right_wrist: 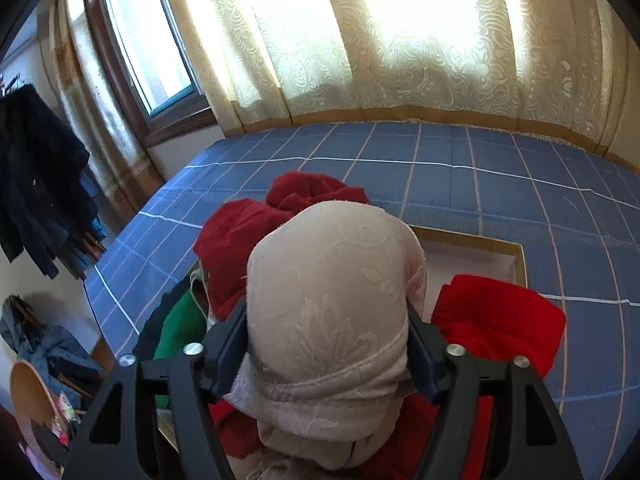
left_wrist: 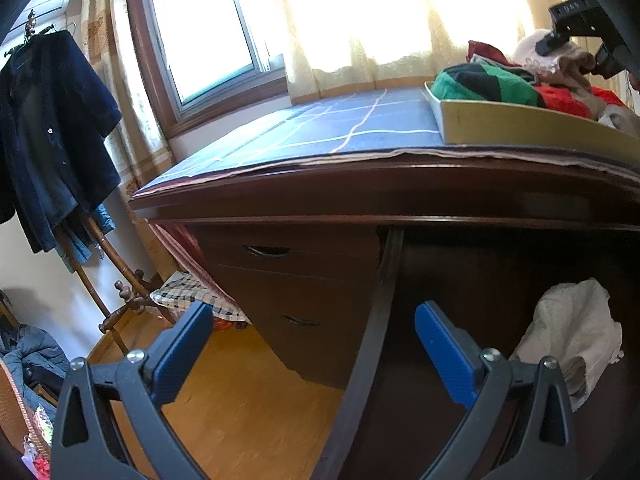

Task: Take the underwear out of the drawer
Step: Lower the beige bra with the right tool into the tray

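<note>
**Pale lace bra between the right jaws above the box of clothes; left gripper standing wide at the open drawer**

Left wrist view: nearest the camera, the left gripper [left_wrist: 314, 344] is standing wide, its blue pads [left_wrist: 182, 350] holding nothing. Between and beyond them, the dark wooden drawer [left_wrist: 376, 320] is hanging open under the desk edge. A crumpled white garment [left_wrist: 572, 332] is lying inside it, to the right of the right pad and apart from it. Up on the blue checked cloth [left_wrist: 320, 128] covering the desk top, a shallow gold-edged box [left_wrist: 516, 124] is holding green, black and red clothes. The right gripper [left_wrist: 572, 50] is showing at the top right corner, above that pile.

Right wrist view: nearest the camera, the right gripper [right_wrist: 326, 356] is flanking a pale pink lace bra [right_wrist: 332, 300], one pad at each side of the cup. The jaws are standing fairly wide; whether the pads are still pressing on the fabric cannot be told. The bra is sitting over the box [right_wrist: 516, 256], with dark red garments [right_wrist: 240, 248] to its left and behind, a bright red one [right_wrist: 496, 316] to its right, and a green one [right_wrist: 180, 328] lower left.
</note>
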`<state>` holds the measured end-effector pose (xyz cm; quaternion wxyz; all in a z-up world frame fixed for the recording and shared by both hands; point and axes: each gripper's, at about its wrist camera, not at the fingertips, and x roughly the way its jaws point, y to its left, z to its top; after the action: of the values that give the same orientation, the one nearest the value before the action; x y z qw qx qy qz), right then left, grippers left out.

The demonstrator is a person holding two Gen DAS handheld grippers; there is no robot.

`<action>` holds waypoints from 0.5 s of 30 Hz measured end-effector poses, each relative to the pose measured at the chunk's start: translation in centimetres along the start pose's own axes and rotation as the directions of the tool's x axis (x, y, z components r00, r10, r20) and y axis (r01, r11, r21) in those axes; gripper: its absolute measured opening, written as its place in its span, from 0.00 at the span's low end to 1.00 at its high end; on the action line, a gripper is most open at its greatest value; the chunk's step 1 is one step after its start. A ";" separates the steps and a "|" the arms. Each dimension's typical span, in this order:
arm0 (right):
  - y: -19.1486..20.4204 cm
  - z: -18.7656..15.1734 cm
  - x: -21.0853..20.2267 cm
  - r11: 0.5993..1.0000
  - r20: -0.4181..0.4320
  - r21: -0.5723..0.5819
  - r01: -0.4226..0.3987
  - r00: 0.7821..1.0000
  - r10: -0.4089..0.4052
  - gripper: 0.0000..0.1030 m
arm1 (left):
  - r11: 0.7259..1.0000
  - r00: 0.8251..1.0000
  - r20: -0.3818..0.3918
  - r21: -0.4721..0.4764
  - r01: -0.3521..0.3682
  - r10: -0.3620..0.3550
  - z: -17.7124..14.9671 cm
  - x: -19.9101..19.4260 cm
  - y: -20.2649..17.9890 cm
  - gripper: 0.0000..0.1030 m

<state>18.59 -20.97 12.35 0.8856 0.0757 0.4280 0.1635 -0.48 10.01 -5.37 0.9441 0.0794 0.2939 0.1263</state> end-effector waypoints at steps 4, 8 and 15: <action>-1.1 -0.3 0.5 0.997 -0.016 0.062 -0.036 0.999 0.037 0.83 | 1.000 1.000 0.001 0.001 0.000 0.000 0.0 0.0 0.0 1.00; -2.4 -0.4 -0.6 0.980 0.025 0.169 -0.103 0.995 0.100 0.83 | 1.000 1.000 0.002 0.007 0.004 -0.004 0.1 0.0 0.0 1.00; -3.5 -1.6 -5.6 0.926 0.226 0.250 -0.283 0.947 0.228 0.83 | 1.000 1.000 0.009 0.004 0.007 -0.007 0.2 0.0 0.0 1.00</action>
<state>14.88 -26.22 14.53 0.8741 0.2708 0.3455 0.2079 -0.36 9.99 -5.24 0.9457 0.0806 0.2902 0.1220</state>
